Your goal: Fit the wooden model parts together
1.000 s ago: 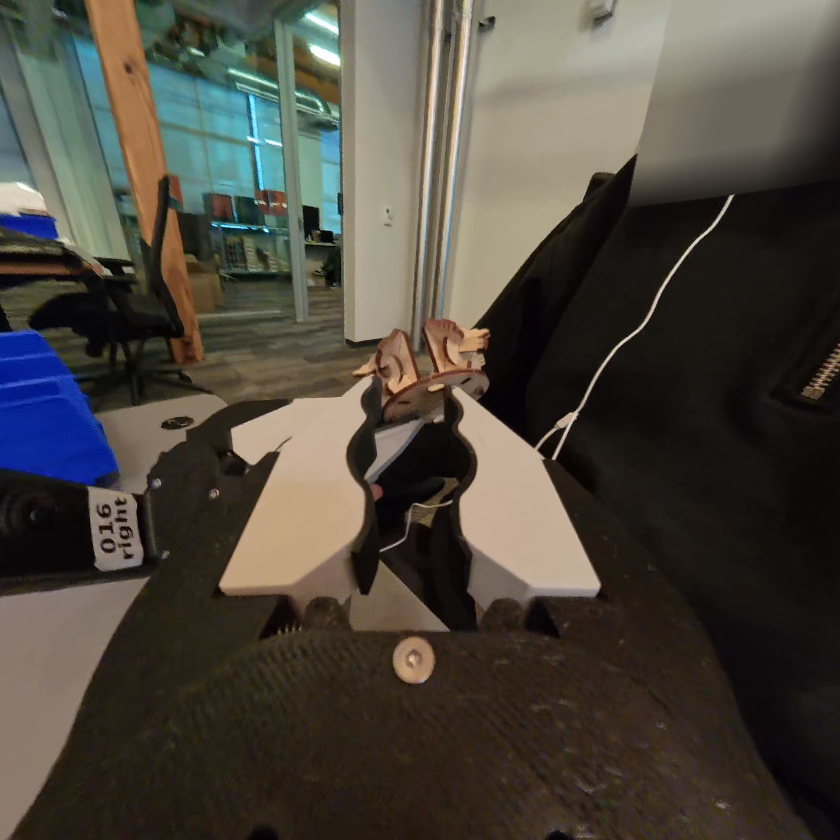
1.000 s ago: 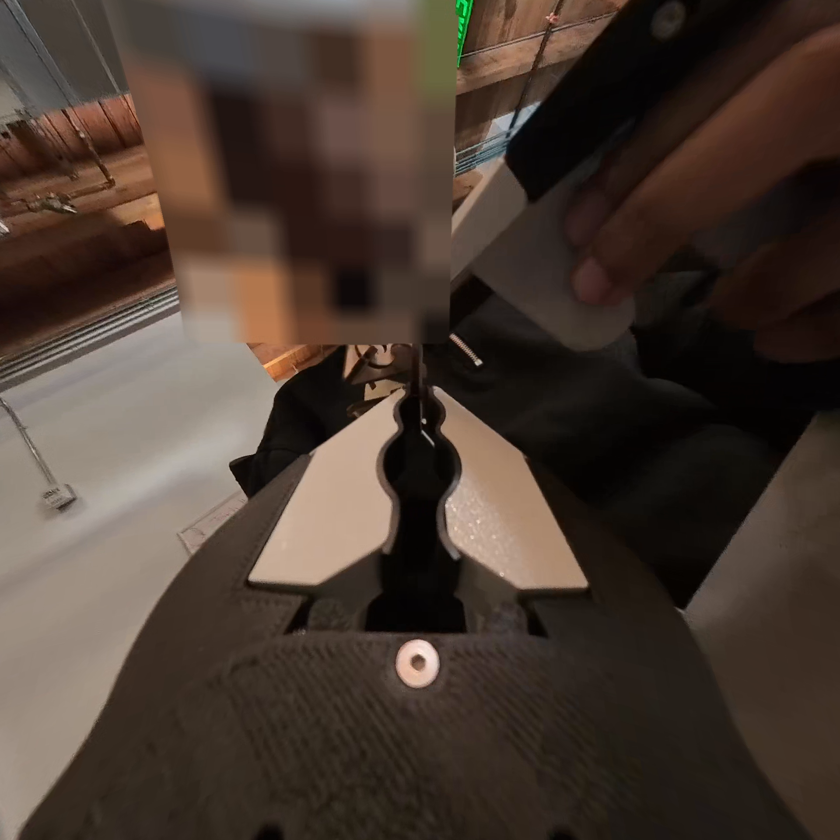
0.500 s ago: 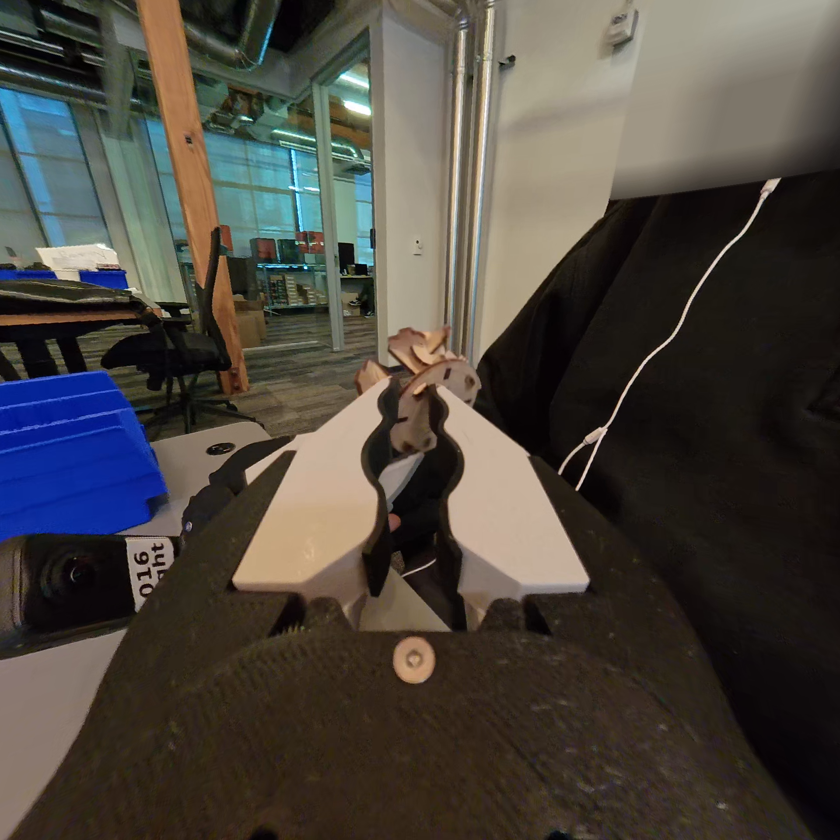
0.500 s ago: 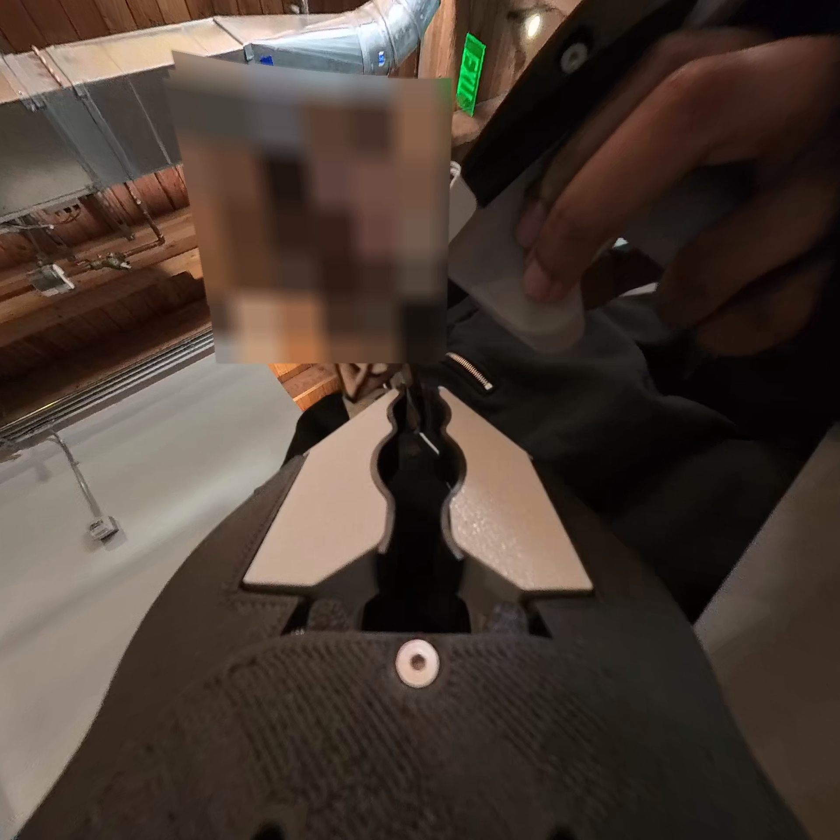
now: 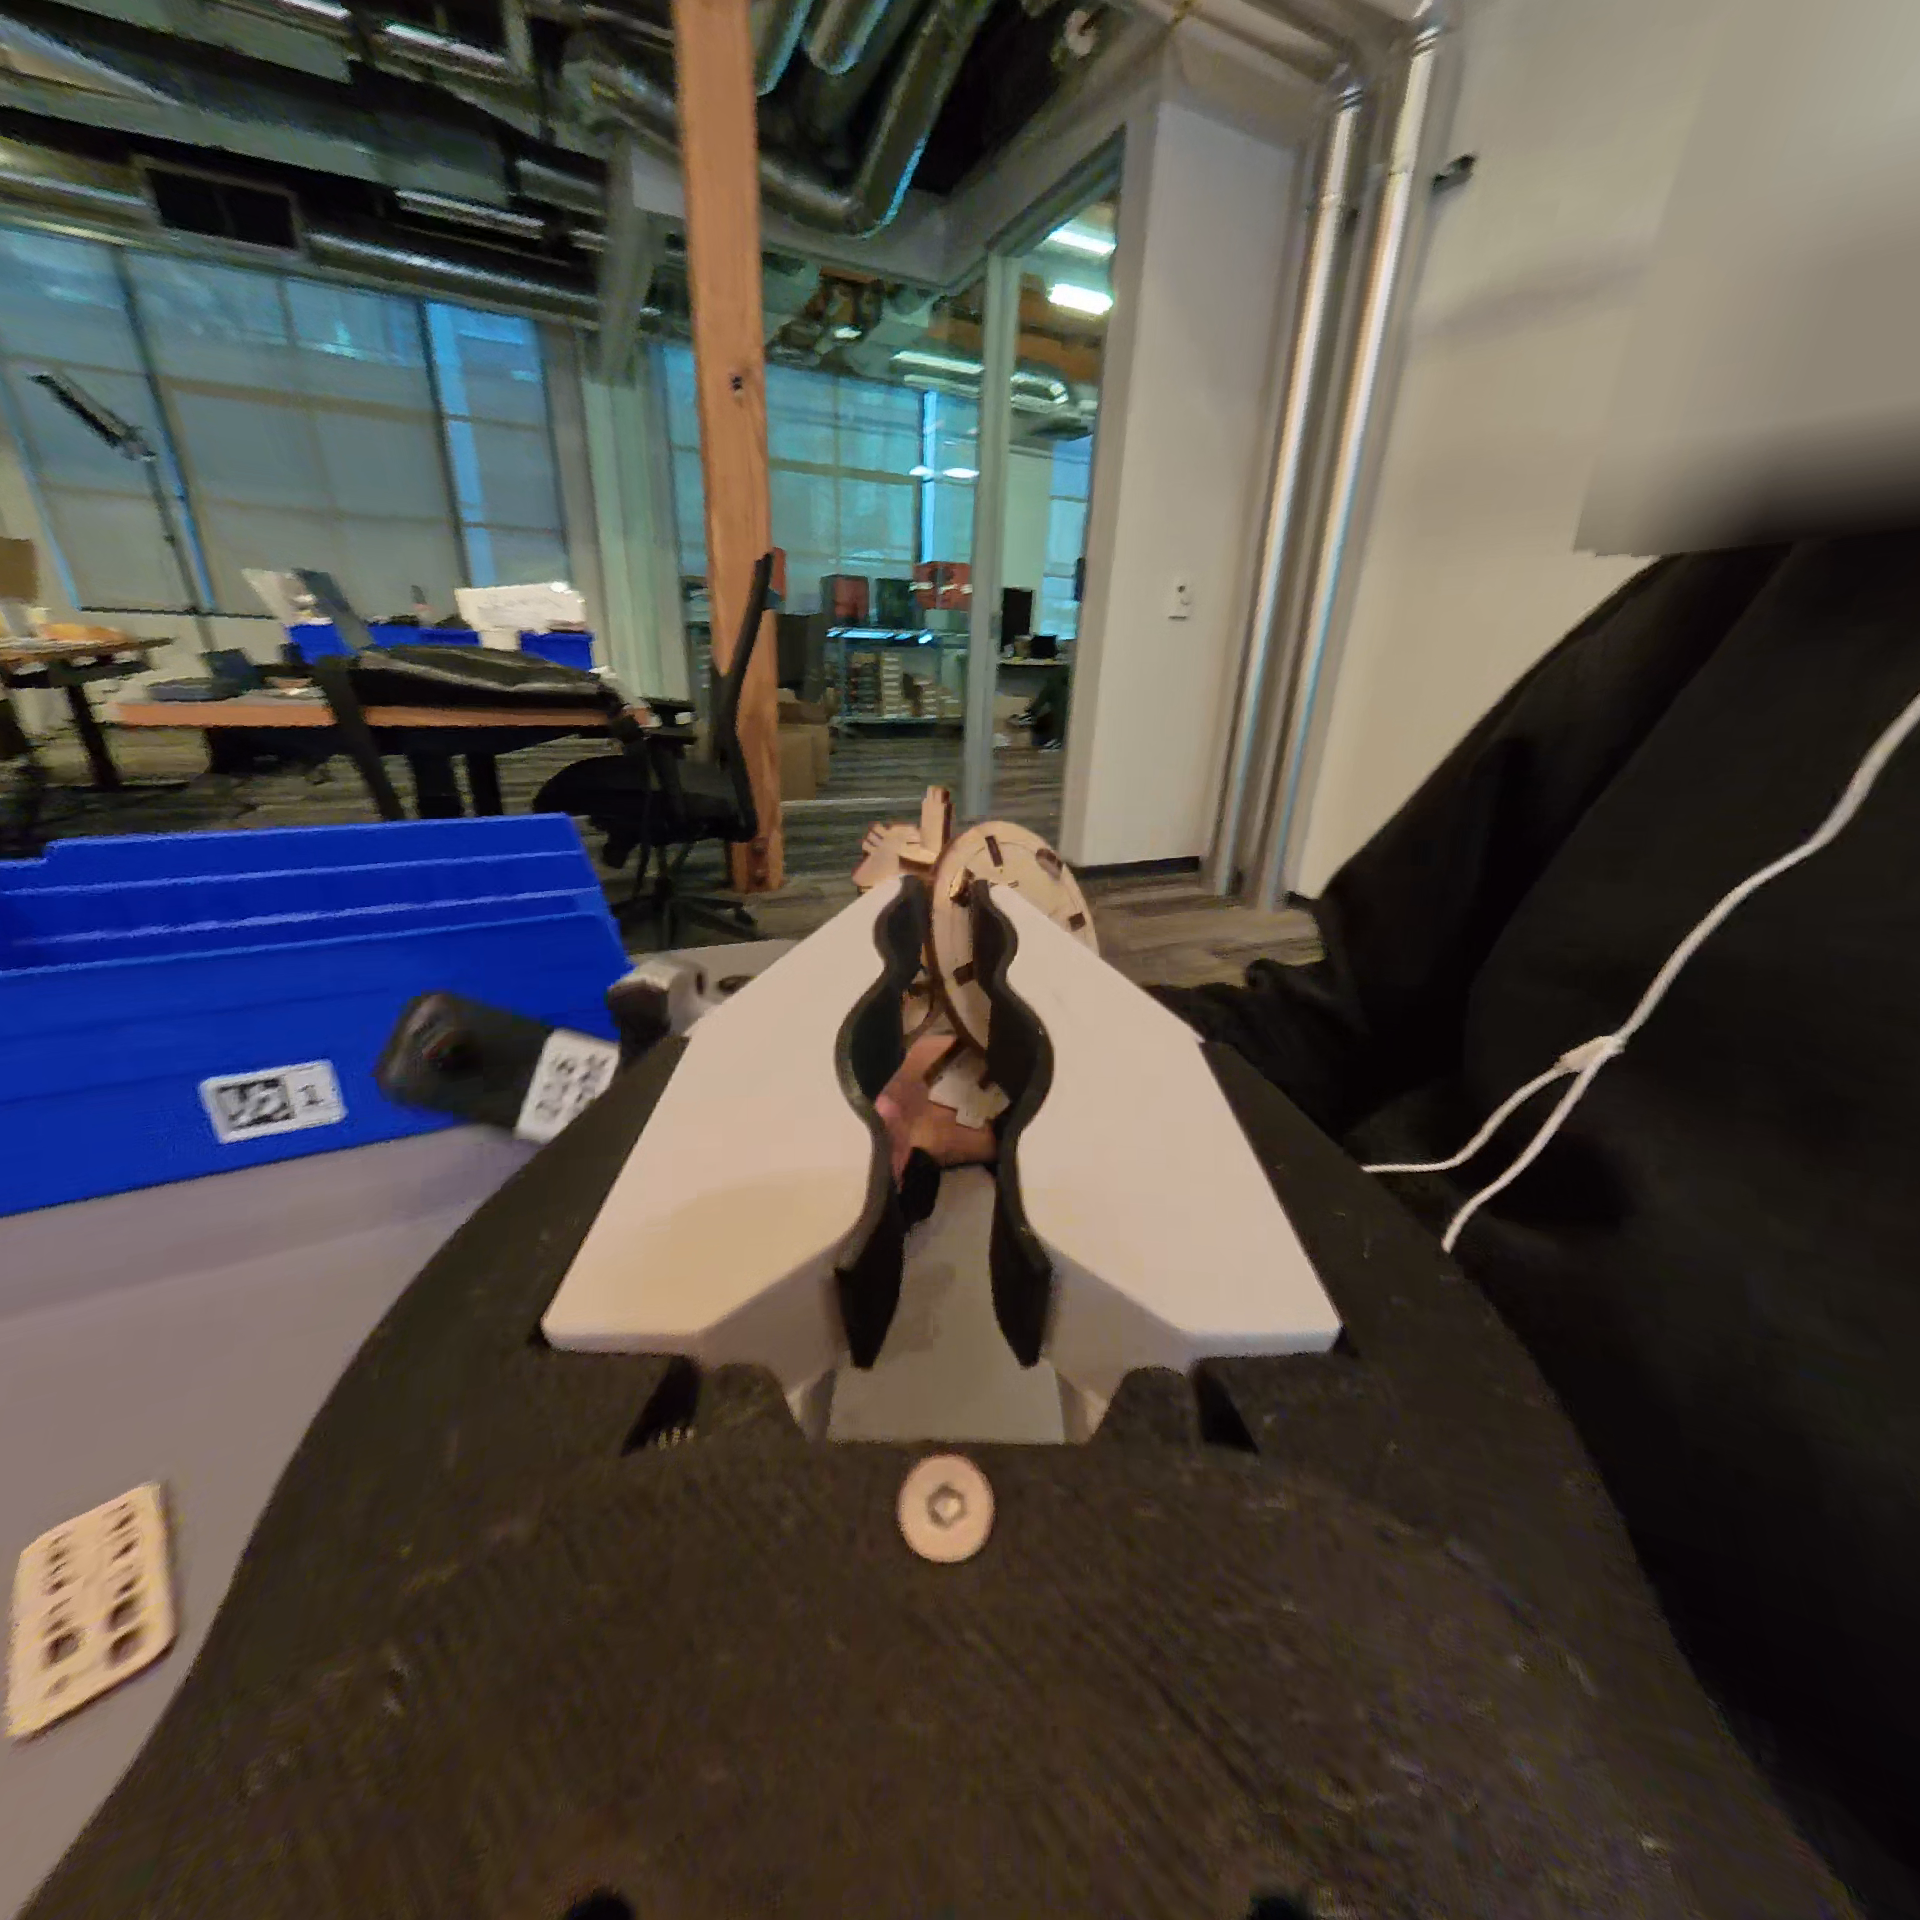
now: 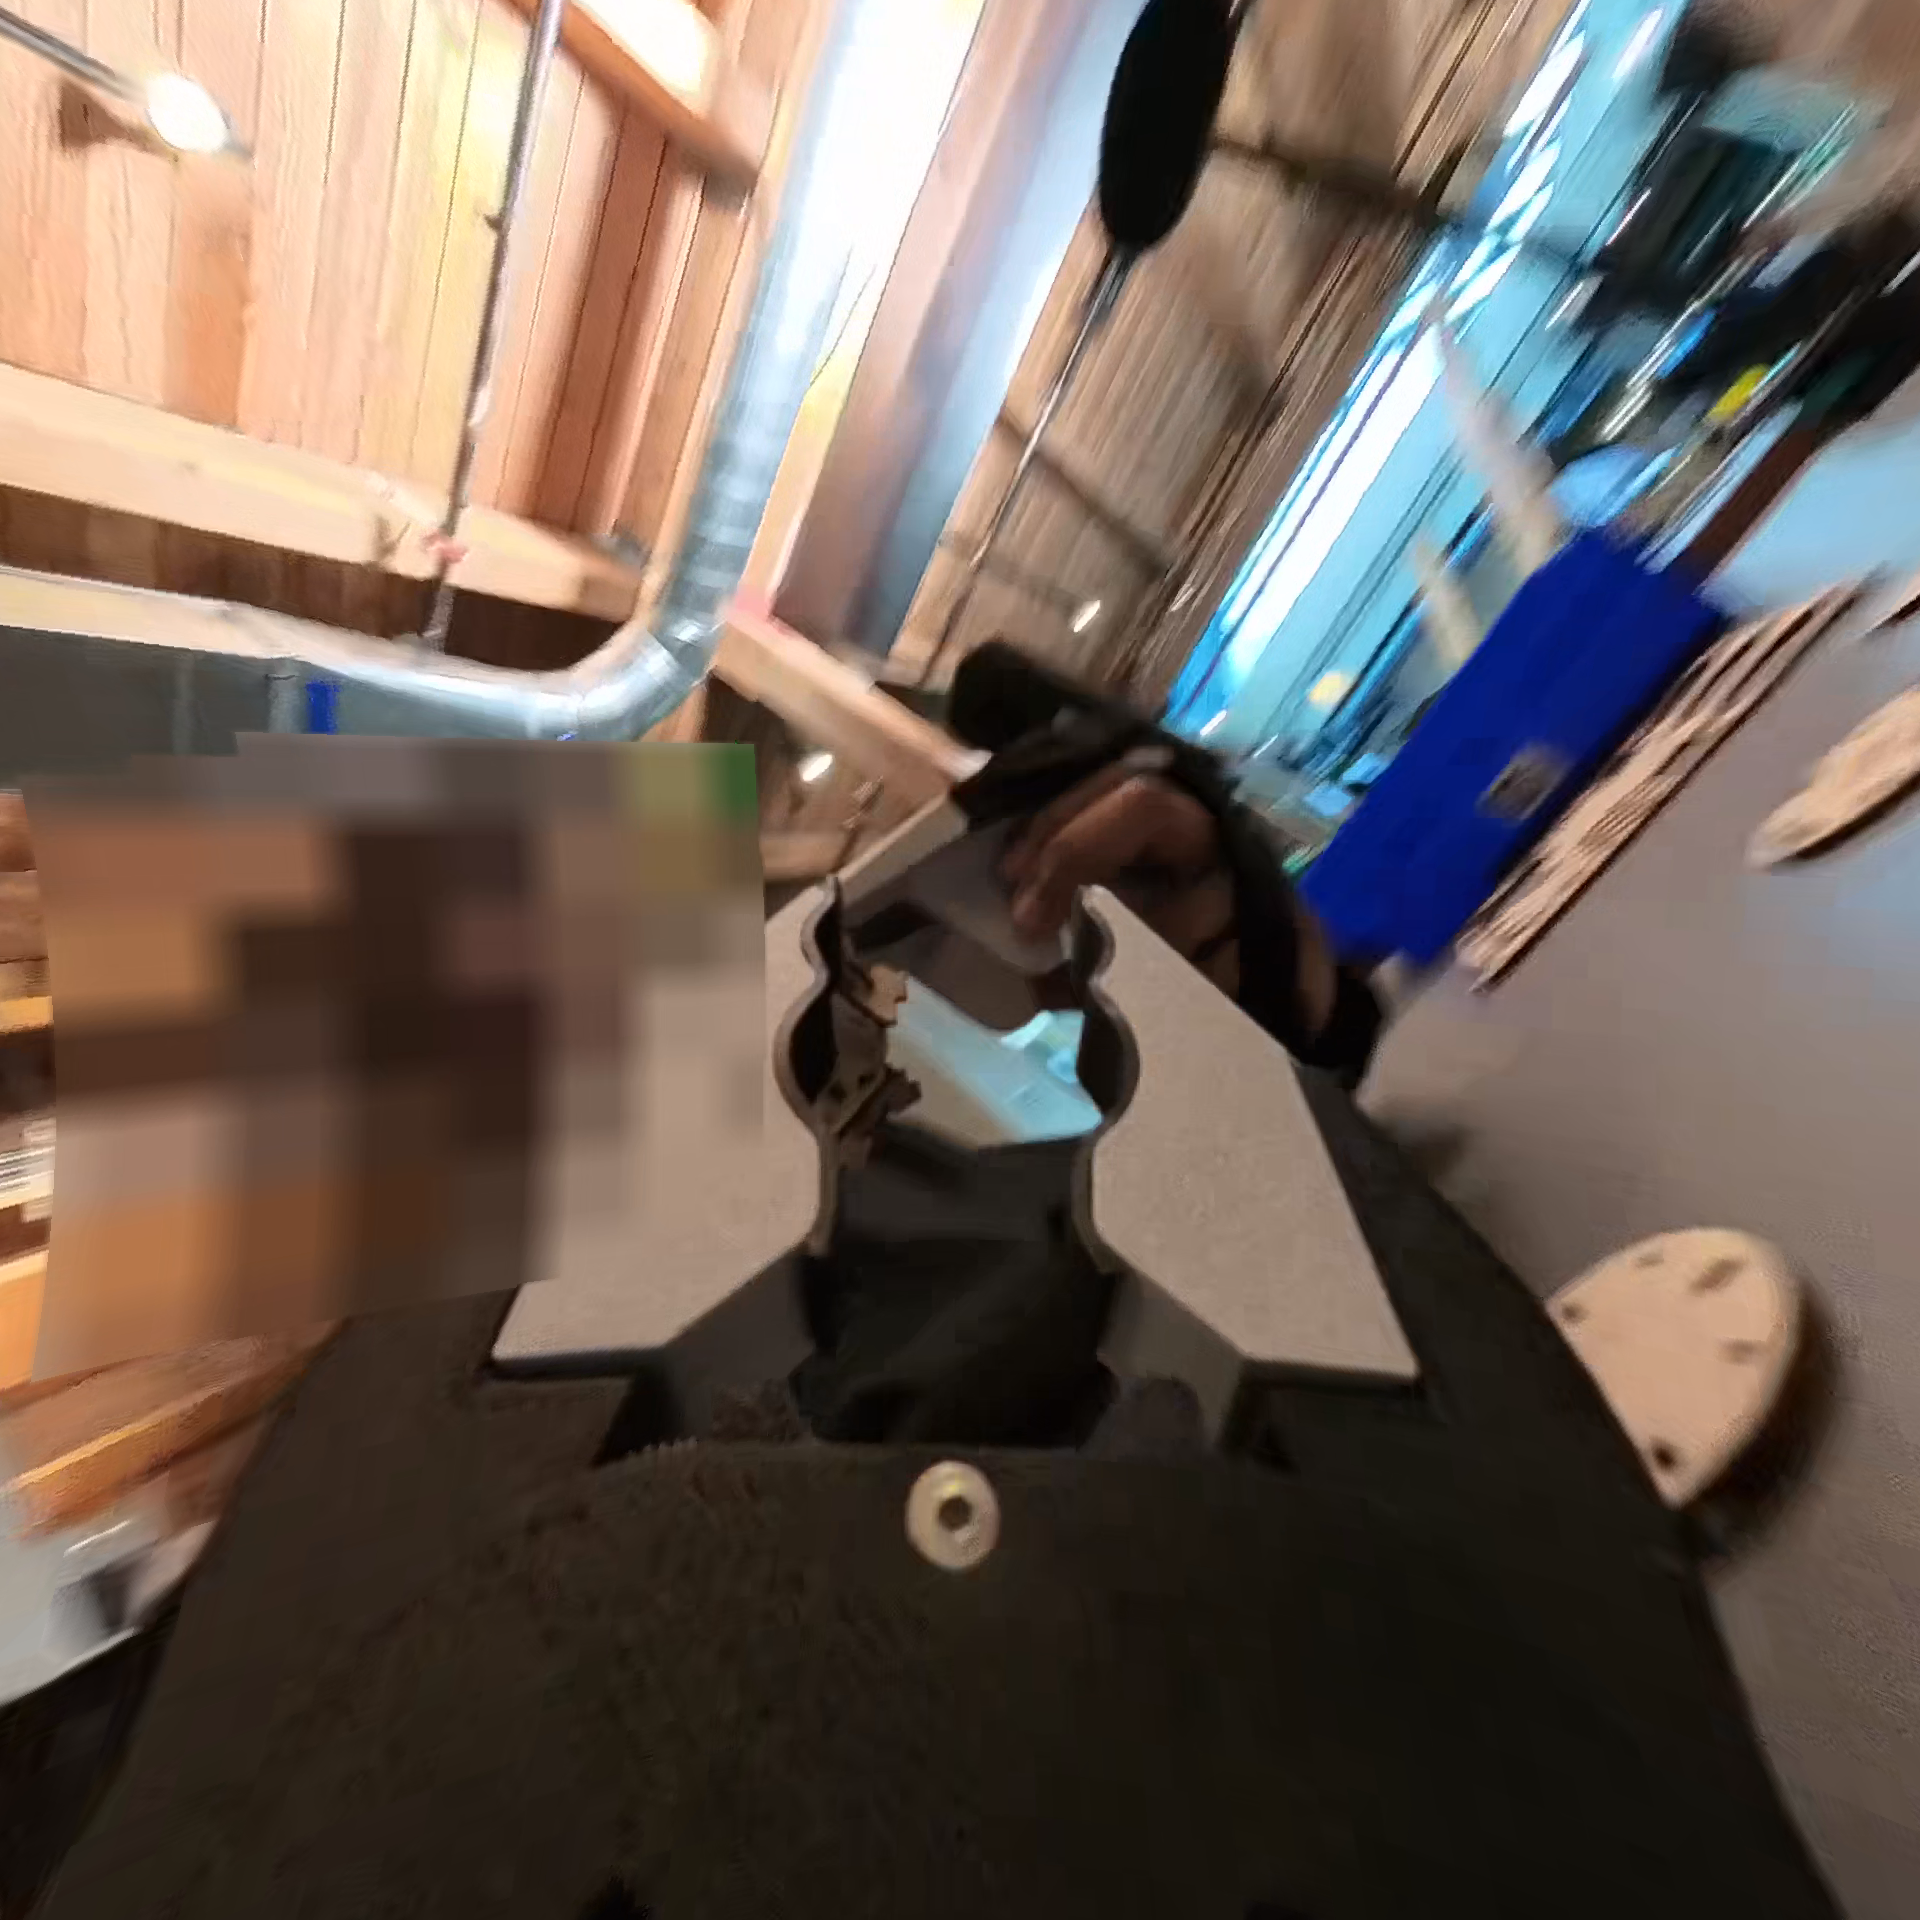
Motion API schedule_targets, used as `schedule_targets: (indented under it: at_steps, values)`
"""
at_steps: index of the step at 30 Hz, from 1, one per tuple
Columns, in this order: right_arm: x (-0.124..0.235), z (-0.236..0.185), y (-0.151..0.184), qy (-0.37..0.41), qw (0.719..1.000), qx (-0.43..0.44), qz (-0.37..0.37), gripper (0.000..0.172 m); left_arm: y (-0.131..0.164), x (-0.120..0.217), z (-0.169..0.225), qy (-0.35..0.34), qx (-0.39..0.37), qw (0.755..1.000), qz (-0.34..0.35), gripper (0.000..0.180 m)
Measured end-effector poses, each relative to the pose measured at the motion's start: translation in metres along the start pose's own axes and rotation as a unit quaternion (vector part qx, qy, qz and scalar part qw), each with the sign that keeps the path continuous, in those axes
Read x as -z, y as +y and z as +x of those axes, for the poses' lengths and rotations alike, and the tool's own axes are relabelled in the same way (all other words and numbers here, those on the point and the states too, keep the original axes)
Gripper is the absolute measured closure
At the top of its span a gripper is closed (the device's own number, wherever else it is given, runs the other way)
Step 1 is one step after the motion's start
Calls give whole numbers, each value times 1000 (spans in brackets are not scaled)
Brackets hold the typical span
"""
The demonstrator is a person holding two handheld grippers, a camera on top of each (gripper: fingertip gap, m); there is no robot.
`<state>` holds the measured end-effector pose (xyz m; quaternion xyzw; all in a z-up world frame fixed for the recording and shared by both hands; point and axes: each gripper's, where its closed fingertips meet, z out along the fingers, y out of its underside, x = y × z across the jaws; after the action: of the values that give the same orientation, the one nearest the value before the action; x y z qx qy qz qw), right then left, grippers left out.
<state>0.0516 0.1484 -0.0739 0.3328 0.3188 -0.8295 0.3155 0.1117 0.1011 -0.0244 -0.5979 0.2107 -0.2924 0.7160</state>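
Observation:
My left gripper is shut on a small wooden assembly: a round slotted plywood disc with little cut-out pieces sticking up from it. Both pads press on the disc's edge and hold it in the air above the grey table. My right gripper is open, its fingers wide apart with nothing pressed between them. Between them, farther off, part of the wooden assembly shows, and beyond it the hand that holds the left gripper. The right wrist view is blurred by motion.
A blue bin stands on the table at the left and shows too in the right wrist view. A perforated plywood sheet lies near the front left. A loose wooden disc lies on the table. A person's black jacket fills the right. Some 9 cm of space lies between my two pairs of fingers.
My left gripper has closed onto the wooden assembly and turned it. My right gripper, shut on a thin wooden piece earlier, has opened wide and swung away to the side.

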Motion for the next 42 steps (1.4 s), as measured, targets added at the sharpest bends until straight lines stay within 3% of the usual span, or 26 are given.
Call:
schedule_targets:
  at_steps: [3, 9, 14, 21, 29, 39, 42]
  values:
    - [13, 8, -21, 93, 988, 116, 43, 125, 11, 4, -16, -43, -8, 998, -38, 177]
    - [30, 12, -39, 234, 926, 289, 61, 122, 45, 16, -46, -117, -36, 981, -150, 177]
    - [24, 14, -32, 262, 904, 336, 30, 123, 63, 33, -71, -177, -51, 962, -202, 178]
    - [18, 18, -21, 285, 882, 375, -16, 157, 72, 53, -91, -224, -63, 943, -237, 177]
    - [13, 55, 4, 394, 786, 448, -164, 161, 77, 52, -91, -222, -73, 940, -249, 177]
    - [11, 56, 6, 388, 808, 412, -165, 170, 78, 50, -90, -221, -75, 940, -250, 176]
    - [10, 53, 4, 387, 816, 400, -156, 171, 76, 49, -95, -228, -26, 947, -225, 174]
